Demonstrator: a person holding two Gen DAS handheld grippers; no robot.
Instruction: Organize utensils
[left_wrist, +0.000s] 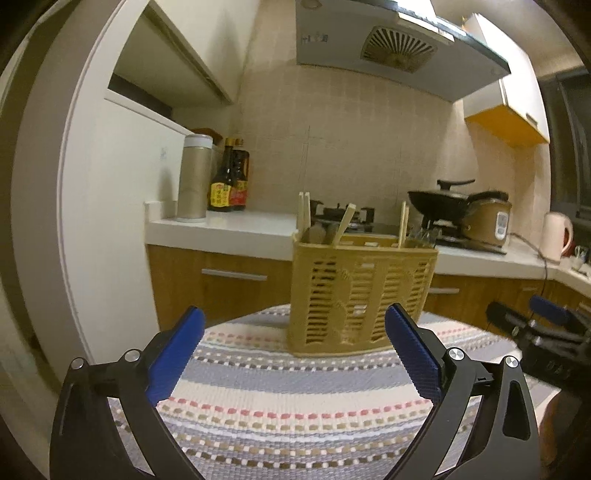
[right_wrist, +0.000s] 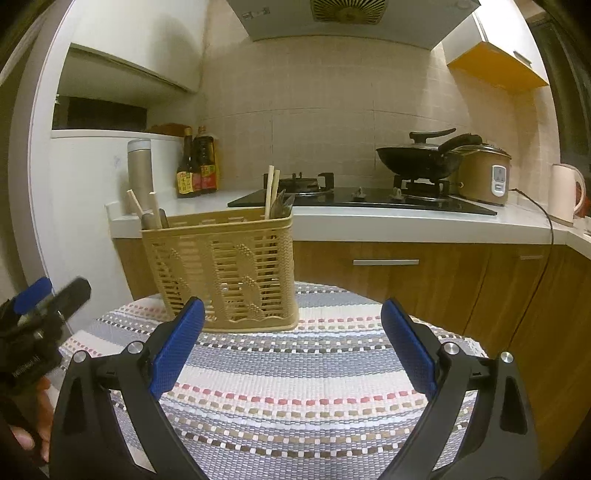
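Note:
A tan slotted utensil basket (left_wrist: 360, 295) stands upright on a striped woven cloth (left_wrist: 295, 398). Wooden chopsticks (left_wrist: 345, 223) and dark utensil handles stick up from its compartments. My left gripper (left_wrist: 294, 325) is open and empty, just in front of the basket. In the right wrist view the basket (right_wrist: 225, 266) stands left of centre with chopsticks (right_wrist: 271, 192) in it. My right gripper (right_wrist: 293, 315) is open and empty, to the front right of the basket. Each gripper shows at the other view's edge: the right one (left_wrist: 546, 325) and the left one (right_wrist: 37, 306).
Behind the cloth runs a white counter (right_wrist: 369, 218) with wooden drawers below. On it are a gas hob (right_wrist: 362, 197), a black wok (right_wrist: 417, 158), a rice cooker (right_wrist: 484, 173), a kettle (right_wrist: 565, 194), sauce bottles (right_wrist: 197, 166) and a steel flask (right_wrist: 140, 173). A white fridge (left_wrist: 122, 206) stands left.

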